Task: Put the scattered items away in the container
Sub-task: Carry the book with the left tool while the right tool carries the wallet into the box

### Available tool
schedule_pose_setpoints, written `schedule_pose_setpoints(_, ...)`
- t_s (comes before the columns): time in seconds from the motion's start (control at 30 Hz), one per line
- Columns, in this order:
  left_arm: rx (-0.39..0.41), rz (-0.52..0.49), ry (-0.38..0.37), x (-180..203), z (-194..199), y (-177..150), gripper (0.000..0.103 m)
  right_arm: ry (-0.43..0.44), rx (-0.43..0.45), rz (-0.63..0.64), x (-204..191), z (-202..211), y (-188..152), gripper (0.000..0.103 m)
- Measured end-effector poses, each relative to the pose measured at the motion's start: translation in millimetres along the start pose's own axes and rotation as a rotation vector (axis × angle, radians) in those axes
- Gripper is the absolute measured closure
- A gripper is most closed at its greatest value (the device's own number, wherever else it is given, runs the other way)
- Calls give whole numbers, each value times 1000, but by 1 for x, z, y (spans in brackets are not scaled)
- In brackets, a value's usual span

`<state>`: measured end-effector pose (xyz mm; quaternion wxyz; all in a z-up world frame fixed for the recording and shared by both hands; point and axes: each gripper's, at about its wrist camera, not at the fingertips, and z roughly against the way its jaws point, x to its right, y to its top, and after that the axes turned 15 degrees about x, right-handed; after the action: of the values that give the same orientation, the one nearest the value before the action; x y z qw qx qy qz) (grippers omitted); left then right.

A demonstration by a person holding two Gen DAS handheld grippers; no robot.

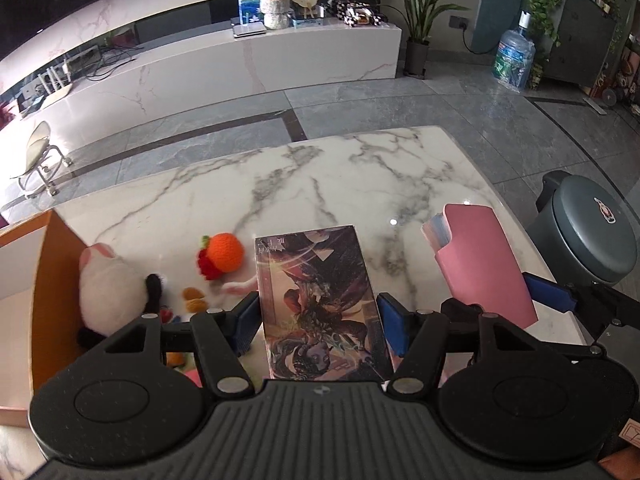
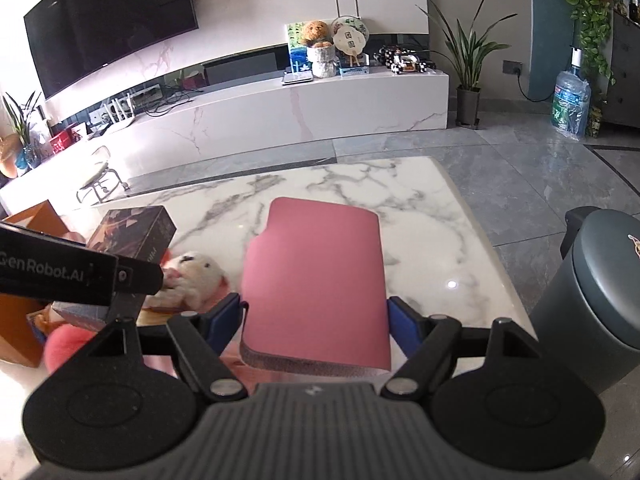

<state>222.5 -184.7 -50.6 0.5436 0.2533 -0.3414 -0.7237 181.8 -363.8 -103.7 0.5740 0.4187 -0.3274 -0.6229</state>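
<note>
1. At the far left stands the orange container (image 1: pixel 52 280), open at the top, its wall rising from the marble bench (image 1: pixel 320 184).
2. Inside the container lies a white plush toy (image 1: pixel 112 292) with black patches; the left wrist view shows it against the orange wall.
3. Just right of the plush, a crocheted orange fruit (image 1: pixel 222 258) with a red tuft sits near small orange pieces; whether it lies in the container or on the bench cannot be told.
4. The left hand-held gripper (image 1: pixel 318 322) pinches an illustrated box (image 1: pixel 320 300) between its blue pads, one pad on each long side. The box is lifted clear of the bench, beside the fruit.
5. In the right wrist view the same box (image 2: pixel 134 230) appears at the left, held above the container's edge (image 2: pixel 36 212), with a white teddy plush (image 2: pixel 196 276) below it.
6. The right hand-held gripper (image 2: pixel 316 320) clamps a pink card sleeve (image 2: pixel 316 284) between its blue pads, pressing on both side edges. The sleeve hangs above the bench, tilted forward.
7. From the left wrist view the pink sleeve (image 1: pixel 484 264) shows a stack of cards (image 1: pixel 434 232) poking from its open end.
8. At the far right, beyond the bench edge, stands a grey lidded bin (image 1: pixel 592 232) on the tiled floor.
</note>
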Motion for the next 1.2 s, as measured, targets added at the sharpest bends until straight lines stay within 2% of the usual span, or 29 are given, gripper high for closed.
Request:
schedule_pose_setpoints(0.27,43,96,98,-87,65,-15,31,134,32,80,-100,33,18,24)
schedule_pose_setpoints(0.63,81,220,239,-217,114,-26,32,279,26,253,-244,31,34,24)
schedule_pose_setpoints(0.8,74,230,299,-265,115,-25,32,334,21,303,-299,18,40,24)
schedule_pose_setpoints(1.0,59,228,355,-309,99,-25,32,386,-12,307,-354,-11,45,24)
schedule_pose_setpoints(1.2,15,229,409,-336,68,-32,32,374,-70,332,-391,-62,38,24)
